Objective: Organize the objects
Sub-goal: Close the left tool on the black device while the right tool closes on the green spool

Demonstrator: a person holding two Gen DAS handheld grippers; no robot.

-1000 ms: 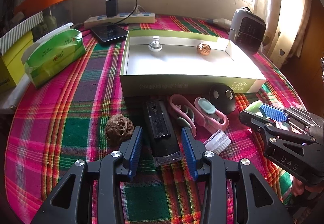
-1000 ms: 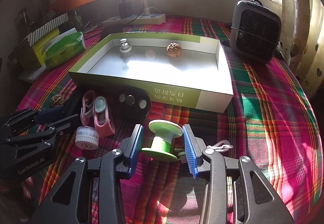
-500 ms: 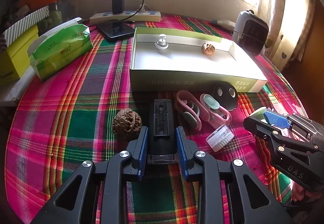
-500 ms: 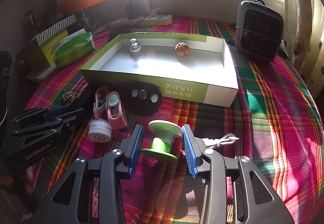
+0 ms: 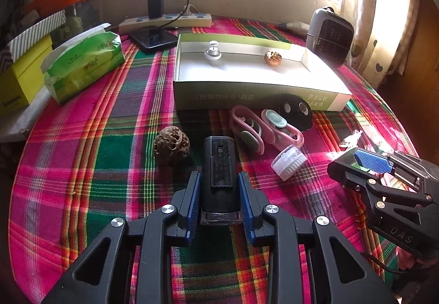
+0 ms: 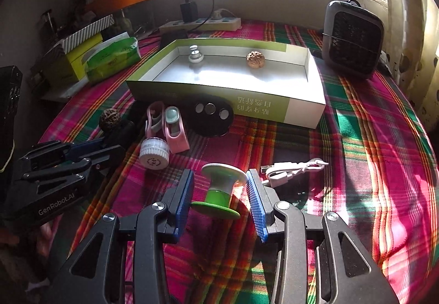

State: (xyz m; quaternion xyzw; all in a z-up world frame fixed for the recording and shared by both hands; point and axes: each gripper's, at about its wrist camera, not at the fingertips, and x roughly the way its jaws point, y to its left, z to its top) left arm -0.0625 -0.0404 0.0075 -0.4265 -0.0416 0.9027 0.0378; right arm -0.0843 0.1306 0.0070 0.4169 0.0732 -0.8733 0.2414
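The black rectangular plastic device (image 5: 220,169), lying on the plaid cloth before the open green-and-white cardboard box (image 5: 255,96), was pinched by the left gripper (image 5: 219,201). The green plastic spool (image 6: 221,191) was straddled by the right gripper (image 6: 219,201), jaws spread; lifting into the box was judged next.

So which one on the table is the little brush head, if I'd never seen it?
Start at the big open box. In front of it lie two pink clips; the brush head lies right at their near end. It is the only white, round, ridged cap there, tipped on its side.
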